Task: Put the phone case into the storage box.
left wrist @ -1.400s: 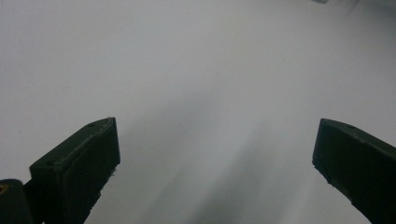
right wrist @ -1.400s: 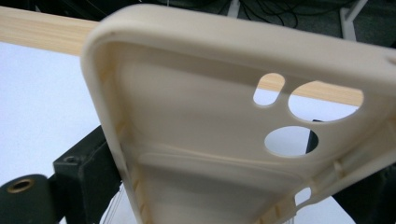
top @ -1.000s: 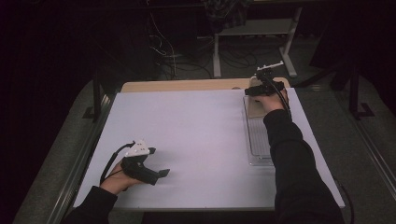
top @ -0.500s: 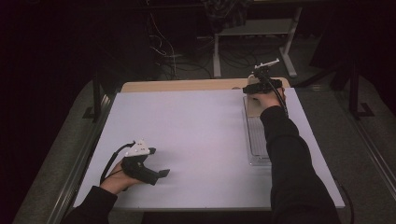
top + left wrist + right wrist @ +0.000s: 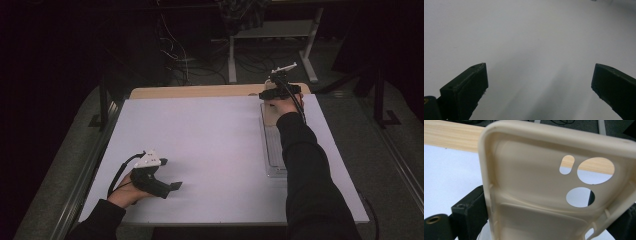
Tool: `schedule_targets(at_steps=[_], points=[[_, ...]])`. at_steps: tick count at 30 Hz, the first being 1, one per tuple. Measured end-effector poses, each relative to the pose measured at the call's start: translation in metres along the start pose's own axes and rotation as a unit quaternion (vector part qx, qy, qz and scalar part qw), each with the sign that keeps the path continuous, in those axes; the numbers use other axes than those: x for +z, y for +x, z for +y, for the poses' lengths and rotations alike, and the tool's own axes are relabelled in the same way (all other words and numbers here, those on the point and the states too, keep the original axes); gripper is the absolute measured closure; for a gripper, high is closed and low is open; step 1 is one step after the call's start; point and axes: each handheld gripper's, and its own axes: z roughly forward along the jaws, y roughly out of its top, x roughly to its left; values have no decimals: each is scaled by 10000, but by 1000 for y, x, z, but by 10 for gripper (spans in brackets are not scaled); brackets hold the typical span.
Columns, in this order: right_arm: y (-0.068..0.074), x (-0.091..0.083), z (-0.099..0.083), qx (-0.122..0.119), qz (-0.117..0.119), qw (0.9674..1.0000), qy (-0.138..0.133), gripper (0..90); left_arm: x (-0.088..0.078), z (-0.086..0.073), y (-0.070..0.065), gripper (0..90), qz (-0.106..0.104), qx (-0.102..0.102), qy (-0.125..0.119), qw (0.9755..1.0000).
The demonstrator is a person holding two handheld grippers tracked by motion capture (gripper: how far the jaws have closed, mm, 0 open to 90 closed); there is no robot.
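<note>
Up at the far right of the white table top [image 5: 215, 145], my right gripper [image 5: 278, 93] is clenched on a cream phone case [image 5: 549, 195], one jaw against each long side. That spot sits right at the far edge of the white surface, just beside the strip of bare wood [image 5: 200, 91] that runs along the far side; beyond it the floor drops away to cables and a stand. Beneath my right forearm lies a clear tray [image 5: 274, 150], its long side running near to far, close to the right edge of the table.

From the right gripper view, I see the case's hollow inside facing the camera, its long axis running away from the jaws, with the camera cut-outs at the far end. Through those holes I can make out the wood and the white top. I read no brand or writing on it.

My left gripper [image 5: 159, 184] rests at the near left, jaws spread wide and holding nothing, over bare white surface. Between the two grippers the table is open.
</note>
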Motion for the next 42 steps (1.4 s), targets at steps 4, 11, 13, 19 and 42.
schedule_targets(at_steps=[4,11,13,19,42], points=[[1,3,-1,14,-6,10000,71,56,0,0,0,4,-9,14,15,10000],[0,5,-2,39,30,9999,114,55,0,0,0,4,-15,15,10,10000],[0,5,-2,37,33,9999,125,55,1,0,-1,4,-29,-33,-32,10000],[-1,6,-3,58,67,9998,164,54,1,0,-1,4,-39,-40,-21,10000],[-3,9,-4,112,180,9995,232,8,1,0,-1,4,-32,-19,3,10000]])
